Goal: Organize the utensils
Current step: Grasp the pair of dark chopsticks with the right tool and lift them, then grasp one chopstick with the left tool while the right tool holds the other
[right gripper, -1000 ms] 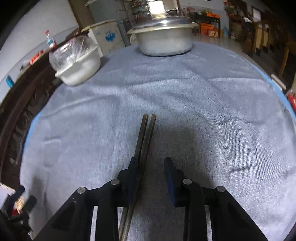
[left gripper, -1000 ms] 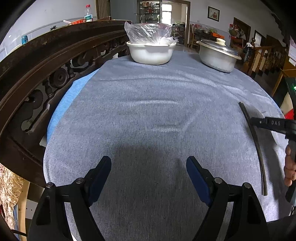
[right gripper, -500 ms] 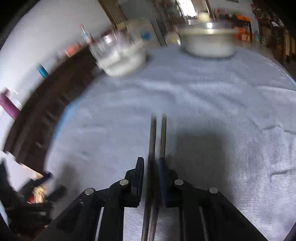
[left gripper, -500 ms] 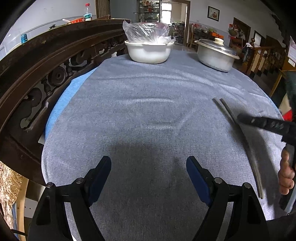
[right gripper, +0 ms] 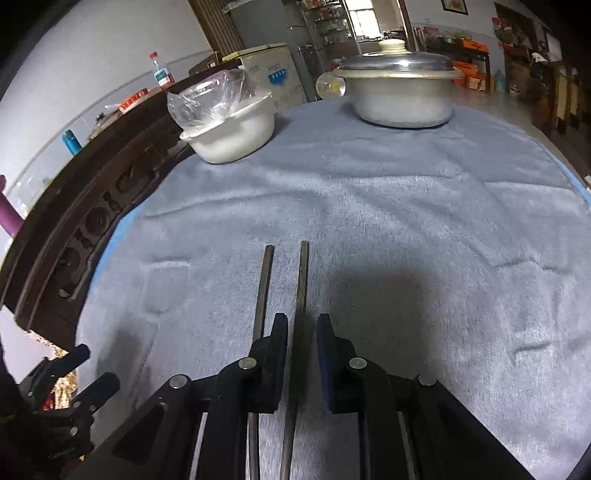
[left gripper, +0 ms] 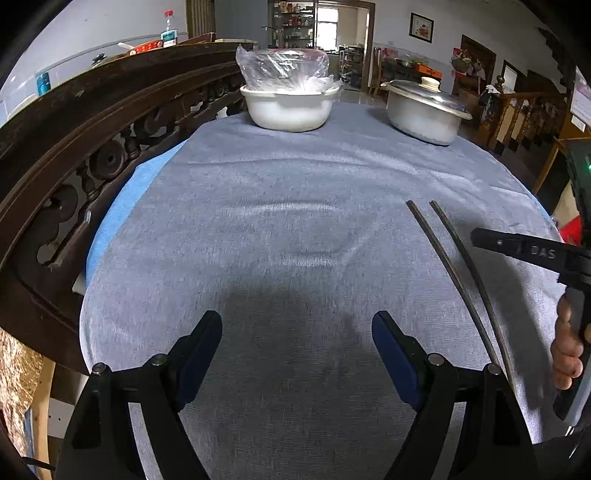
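Two chopsticks [right gripper: 301, 280], lengthwise, pointing toward pot [right gripper: 400, 98]

Round table [left gripper: 295, 206] w/ grey-blue cloth; carved dark wood rail [left gripper: 92, 122] at left; white walls, bright window [left gripper: 327, 22] beyond.

chopsticks [right gripper: 299, 295] near ends hidden under hand-held gripper [right gripper: 301, 347], bowl [left gripper: 290, 110] contents blurred

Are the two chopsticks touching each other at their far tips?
Apart. In the right wrist view a strip of grey cloth shows between the far tips of the left chopstick and the right chopstick; the left wrist view shows the same gap.
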### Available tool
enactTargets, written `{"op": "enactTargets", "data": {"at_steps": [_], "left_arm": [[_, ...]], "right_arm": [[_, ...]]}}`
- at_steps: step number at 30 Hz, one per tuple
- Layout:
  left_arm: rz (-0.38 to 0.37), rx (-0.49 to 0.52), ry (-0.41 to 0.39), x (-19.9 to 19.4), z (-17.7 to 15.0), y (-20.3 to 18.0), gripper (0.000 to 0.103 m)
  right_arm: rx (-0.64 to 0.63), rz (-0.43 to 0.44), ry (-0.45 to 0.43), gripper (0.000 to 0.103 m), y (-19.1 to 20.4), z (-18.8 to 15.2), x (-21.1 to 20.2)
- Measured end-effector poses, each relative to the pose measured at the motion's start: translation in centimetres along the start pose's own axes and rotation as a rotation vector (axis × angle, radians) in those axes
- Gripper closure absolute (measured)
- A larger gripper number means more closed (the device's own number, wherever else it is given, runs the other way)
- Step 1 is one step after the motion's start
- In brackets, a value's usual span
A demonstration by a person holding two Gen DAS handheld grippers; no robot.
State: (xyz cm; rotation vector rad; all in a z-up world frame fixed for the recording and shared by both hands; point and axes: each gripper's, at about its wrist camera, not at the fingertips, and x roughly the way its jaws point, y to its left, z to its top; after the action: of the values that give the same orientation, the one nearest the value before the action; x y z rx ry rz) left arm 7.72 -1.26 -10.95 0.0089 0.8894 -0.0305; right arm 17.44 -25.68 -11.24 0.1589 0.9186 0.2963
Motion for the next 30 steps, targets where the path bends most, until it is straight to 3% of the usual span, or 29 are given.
{"op": "enactTargets", "data": {"at_steps": [11, 14, 17, 30], "left_arm": [[-0.034, -0.002, 0.011, 1.2, 2.9, -0.2, 0.019], [-0.057, -0.019, 0.035, 1.8, 3.2, 0.0, 0.019], [-0.084, -0.039, 0.058, 2.4, 3.9, 0.0, 0.019], [-0.216, 0.08, 0.126, 7.9, 9.1, -7.6, 0.02]], "right_arm": [[-0.061, -0.068, 0.089, 0.084, 1.0, 2.6, 4.1], [-0.068, -0.095, 0.096, 0.095, 0.9, 2.8, 4.3], [-0.036, -0.102, 0.089, 0.096, -0.3, 2.7, 3.8], [0.094, -0.083, 0.059, 0.095, -6.0, 1.8, 1.6]]}}
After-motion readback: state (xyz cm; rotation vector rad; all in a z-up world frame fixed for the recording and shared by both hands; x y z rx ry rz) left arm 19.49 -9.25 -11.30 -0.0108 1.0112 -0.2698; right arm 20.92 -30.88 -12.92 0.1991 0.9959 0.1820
